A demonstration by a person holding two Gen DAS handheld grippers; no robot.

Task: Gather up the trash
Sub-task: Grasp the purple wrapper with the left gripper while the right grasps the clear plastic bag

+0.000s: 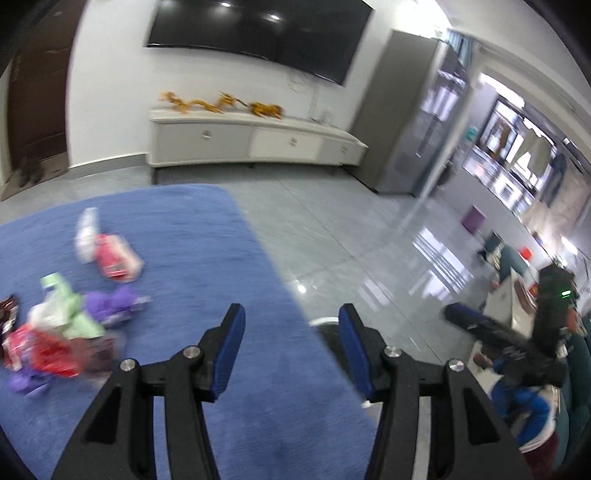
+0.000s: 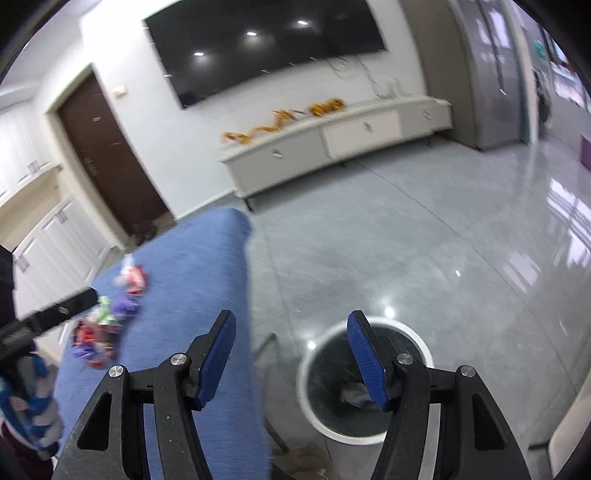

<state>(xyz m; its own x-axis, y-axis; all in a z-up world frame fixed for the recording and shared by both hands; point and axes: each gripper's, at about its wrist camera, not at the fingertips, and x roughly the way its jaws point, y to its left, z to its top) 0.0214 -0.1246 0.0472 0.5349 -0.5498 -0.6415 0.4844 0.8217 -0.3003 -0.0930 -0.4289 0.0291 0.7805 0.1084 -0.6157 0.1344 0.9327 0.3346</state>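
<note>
Grippers both spread wide, nothing between the pads. I'm holding my left gripper point(image 1: 291, 350) over the near right part of the blue-covered table point(image 1: 229, 266), its right finger hanging past the table's right edge. I'm holding my right gripper point(image 2: 291, 354) across that same right edge point(image 2: 207, 280): left finger over the blue cloth, right finger over the trash bin point(image 2: 321, 413).

Bin is sitting on the floor point(image 2: 424, 240) just beside the table's right edge, white rim, dark inside, something grey lying at the bottom; too blurred to name.

Trash is lying toward the table's left side. Nearer pile of wrappers point(image 1: 55, 332), red, purple, green and white, is bunching together near the left edge; blurred, so I'm not counting pieces. Slightly farther in, a red-and-white wrapper point(image 1: 110, 254) is lying apart from the pile. In the right wrist view the pile point(image 2: 96, 332) is showing partly behind my left gripper's black body.

In the left wrist view my right gripper's black body point(image 1: 517, 332) is showing at the far right, past the table.

Farther off, a low white cabinet point(image 1: 251, 140) is standing against the wall with yellow figurines point(image 1: 221, 103) lined on top, and a dark TV point(image 1: 258, 33) is hanging above it. A brown door point(image 2: 110, 147) is standing left of that.
</note>
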